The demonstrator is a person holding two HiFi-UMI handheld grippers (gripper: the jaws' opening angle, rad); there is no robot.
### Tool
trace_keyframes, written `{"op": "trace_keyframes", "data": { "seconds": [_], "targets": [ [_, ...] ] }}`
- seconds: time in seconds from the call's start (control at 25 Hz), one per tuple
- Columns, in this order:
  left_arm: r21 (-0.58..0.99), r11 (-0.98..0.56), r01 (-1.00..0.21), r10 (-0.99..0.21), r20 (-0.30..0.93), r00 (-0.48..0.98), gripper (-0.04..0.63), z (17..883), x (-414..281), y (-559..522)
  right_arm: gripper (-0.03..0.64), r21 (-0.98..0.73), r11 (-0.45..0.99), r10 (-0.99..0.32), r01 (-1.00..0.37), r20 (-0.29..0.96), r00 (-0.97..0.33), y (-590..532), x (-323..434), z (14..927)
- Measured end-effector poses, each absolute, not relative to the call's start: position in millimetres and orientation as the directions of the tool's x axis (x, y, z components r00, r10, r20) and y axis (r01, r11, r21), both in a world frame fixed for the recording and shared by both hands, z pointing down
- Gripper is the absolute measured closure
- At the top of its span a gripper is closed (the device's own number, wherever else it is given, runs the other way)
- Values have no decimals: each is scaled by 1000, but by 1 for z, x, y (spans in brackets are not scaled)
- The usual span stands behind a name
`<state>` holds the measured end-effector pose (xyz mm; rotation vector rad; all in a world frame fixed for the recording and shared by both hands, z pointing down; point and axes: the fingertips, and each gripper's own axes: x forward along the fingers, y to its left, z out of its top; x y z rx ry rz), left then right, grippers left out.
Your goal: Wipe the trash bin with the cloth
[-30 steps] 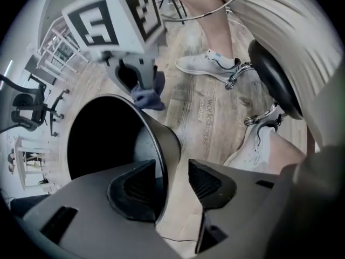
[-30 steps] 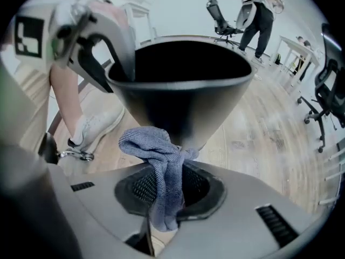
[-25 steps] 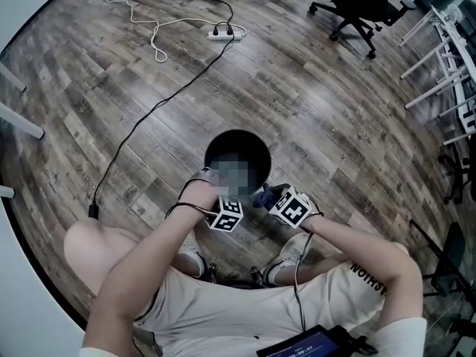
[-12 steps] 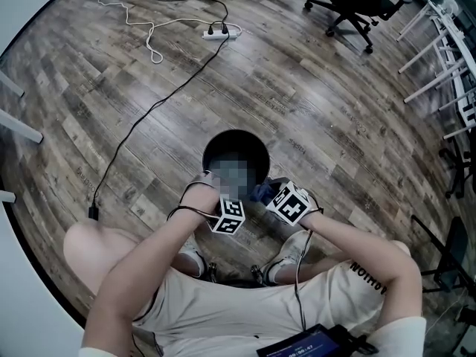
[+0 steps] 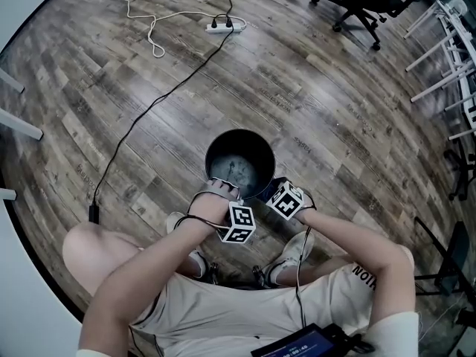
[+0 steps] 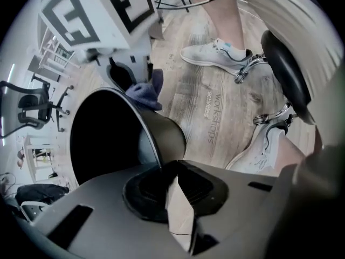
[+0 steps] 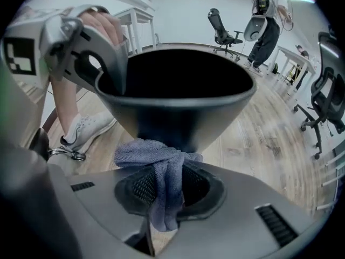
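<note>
Three cameras on one trash bin (image 5: 239, 162): one high, two close in.
The head view looks steeply down from above the person's lap, with the bin at picture centre on the wood floor (image 5: 320, 110), well below the lens. The left gripper view sits right at the rim and faces over the dark mouth at 9 o'clock, with a white shoe (image 6: 215, 55) at 1 o'clock. The right gripper view sits close to the outer wall, which fills 12 o'clock. All three share bin and floor.
</note>
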<state>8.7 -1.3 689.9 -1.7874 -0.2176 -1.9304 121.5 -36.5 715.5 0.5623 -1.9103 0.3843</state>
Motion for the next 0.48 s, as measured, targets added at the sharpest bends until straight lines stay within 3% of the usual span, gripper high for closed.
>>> {"op": "trace_keyframes", "data": {
  "seconds": [0.48],
  "targets": [
    [-245, -868, 432, -267, 964, 9, 537, 689, 19, 0, 543, -5, 786, -212, -619, 937, -277, -32, 120, 843]
  ]
}}
